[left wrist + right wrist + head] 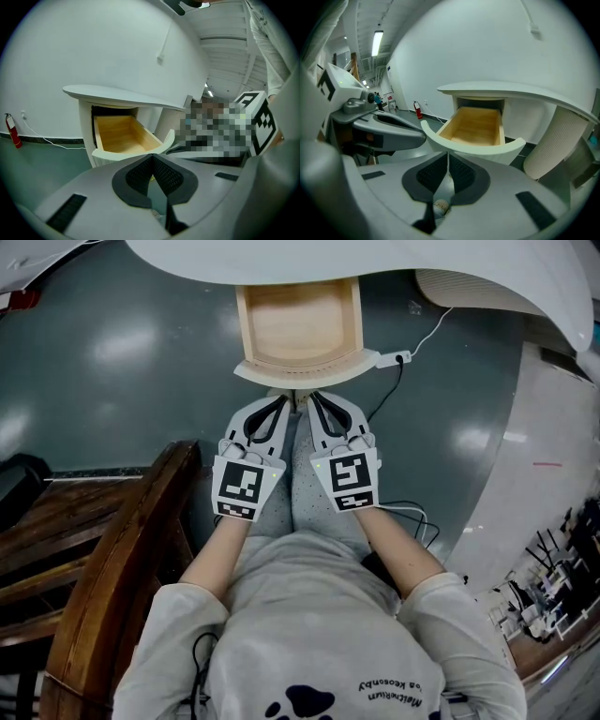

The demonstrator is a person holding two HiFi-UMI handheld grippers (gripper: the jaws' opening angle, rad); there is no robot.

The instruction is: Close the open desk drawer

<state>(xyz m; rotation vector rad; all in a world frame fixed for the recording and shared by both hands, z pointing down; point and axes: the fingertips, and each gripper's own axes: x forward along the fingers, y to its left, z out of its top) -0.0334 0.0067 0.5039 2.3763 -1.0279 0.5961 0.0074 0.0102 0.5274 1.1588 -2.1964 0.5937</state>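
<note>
glossy grey-green floor (112, 362) under a white, rounded desk (394, 263). the open drawer (300, 329), pale wood inside with a curved white front, projects from the desk. left gripper (279, 405) and right gripper (316, 401), held out side by side, point forward and down near that front. both jaw pairs are closed, gripping nothing.

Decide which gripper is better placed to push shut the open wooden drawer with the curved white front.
Right, narrowly. Both grippers are shut, side by side before the curved white front of the wooden drawer; the right gripper looks slightly nearer it than the left gripper.
</note>
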